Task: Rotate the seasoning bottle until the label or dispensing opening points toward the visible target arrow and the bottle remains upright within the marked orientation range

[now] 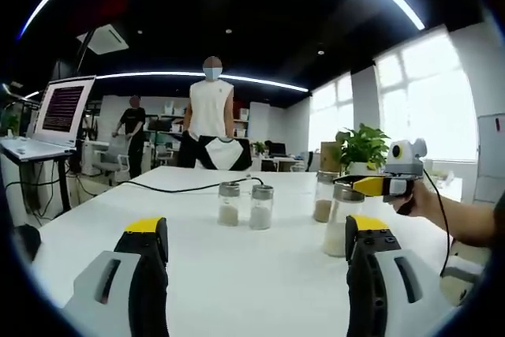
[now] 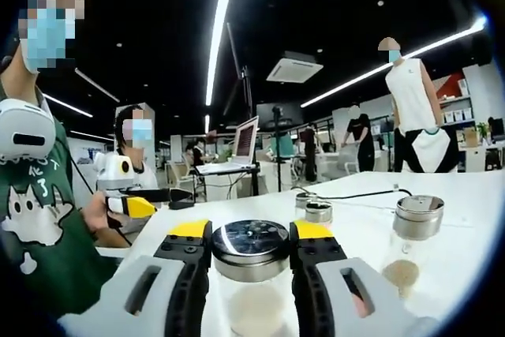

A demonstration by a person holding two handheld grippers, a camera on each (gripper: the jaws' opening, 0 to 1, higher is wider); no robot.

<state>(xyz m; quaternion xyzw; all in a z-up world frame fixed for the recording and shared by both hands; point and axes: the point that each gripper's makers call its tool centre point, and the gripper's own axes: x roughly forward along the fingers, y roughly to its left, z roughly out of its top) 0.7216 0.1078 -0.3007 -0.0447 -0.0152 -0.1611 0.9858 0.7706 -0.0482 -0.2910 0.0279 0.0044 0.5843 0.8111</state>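
Several glass seasoning bottles with metal lids stand upright on a white table (image 1: 197, 274). My right gripper (image 2: 251, 232) is shut on the lid of the nearest bottle (image 2: 251, 262), which holds pale powder. The left gripper view has this bottle (image 1: 339, 230) at the right, with the right gripper (image 1: 349, 184) reaching its lid from the right. My left gripper (image 1: 256, 230) is open above the table with nothing between its jaws. It also appears at the left of the right gripper view as the left gripper (image 2: 170, 199), held in a hand.
Two bottles (image 1: 245, 205) stand mid-table and another bottle (image 1: 323, 197) behind the held one. A black cable (image 1: 170, 188) crosses the far table. A laptop (image 1: 55, 116) sits on a stand at the left, a plant (image 1: 363, 147) at the right. People stand beyond.
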